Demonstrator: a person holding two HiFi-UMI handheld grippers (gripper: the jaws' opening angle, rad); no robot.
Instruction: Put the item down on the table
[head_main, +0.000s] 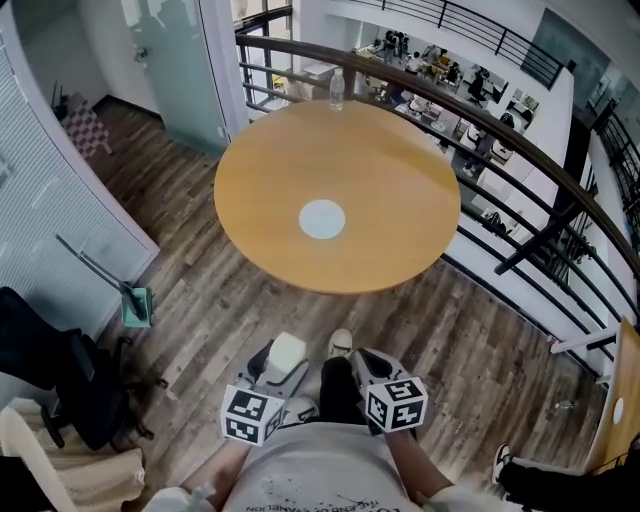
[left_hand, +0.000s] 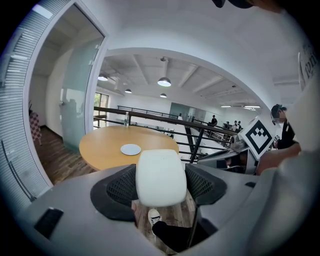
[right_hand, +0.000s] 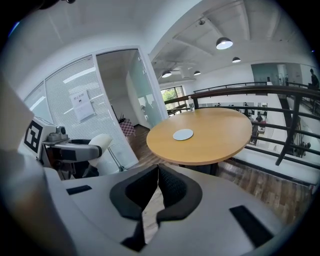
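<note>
I judge I'm at the carry stage, with the put-down not yet begun. My left hand-held gripper (head_main: 277, 372) is clamped on the white rounded item (left_hand: 161, 177), which sits squarely between its jaws and low against my body. The round wooden surface (head_main: 385, 190) lies well apart, out ahead on the far side of the floor. My right hand-held gripper (right_hand: 156, 192) has its jaws together on nothing. Next I'd need to step closer, reach over the near edge, lower the item onto bare wood and let go.
</note>
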